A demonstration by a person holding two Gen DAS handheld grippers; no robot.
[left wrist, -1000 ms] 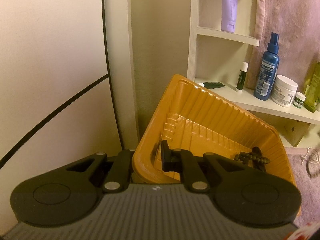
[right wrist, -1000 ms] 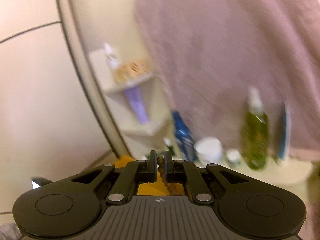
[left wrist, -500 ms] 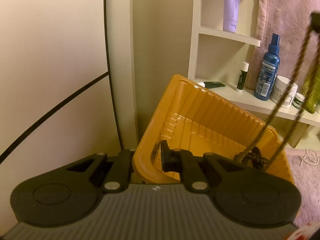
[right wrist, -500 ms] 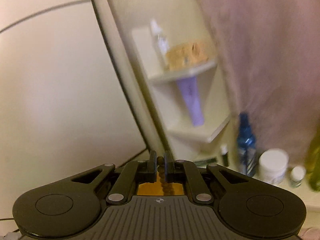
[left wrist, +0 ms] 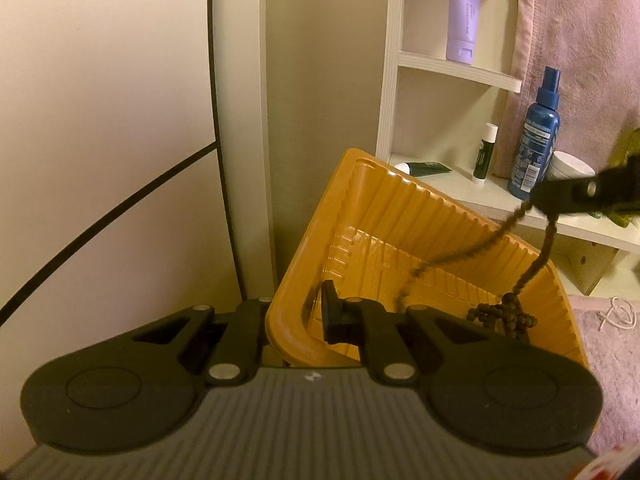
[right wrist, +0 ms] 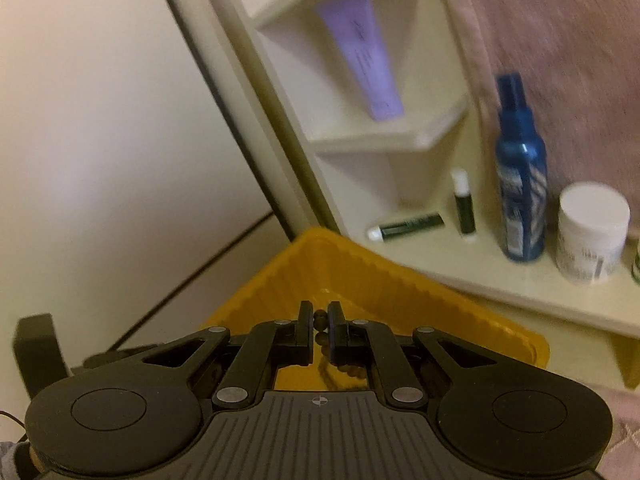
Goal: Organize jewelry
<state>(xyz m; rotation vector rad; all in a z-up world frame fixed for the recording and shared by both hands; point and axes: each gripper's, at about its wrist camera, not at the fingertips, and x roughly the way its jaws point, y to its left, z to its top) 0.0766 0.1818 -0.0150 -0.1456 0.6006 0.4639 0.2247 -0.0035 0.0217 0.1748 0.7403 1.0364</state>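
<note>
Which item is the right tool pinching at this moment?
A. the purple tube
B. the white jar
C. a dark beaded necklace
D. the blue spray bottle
C: the right tool is shut on the dark beaded necklace, whose strands hang down into the orange tray gripped by the left tool.

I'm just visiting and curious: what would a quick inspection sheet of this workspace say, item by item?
Surface: pink fabric under and beside the tray; the tray's support is hidden.
Job's things: orange ribbed tray, tilted; dark beaded necklace, lower end piled in the tray, strands rising to the right gripper.
Clutter: on the white shelf, a blue spray bottle, white jar, small stick, a lying dark tube, a purple tube above.
Grippers: left gripper clamps the tray's near wall; right gripper pinches the beads.
Cables: a white cord on the fabric.
Surroundings: cream wall, hanging pink towel.
</note>
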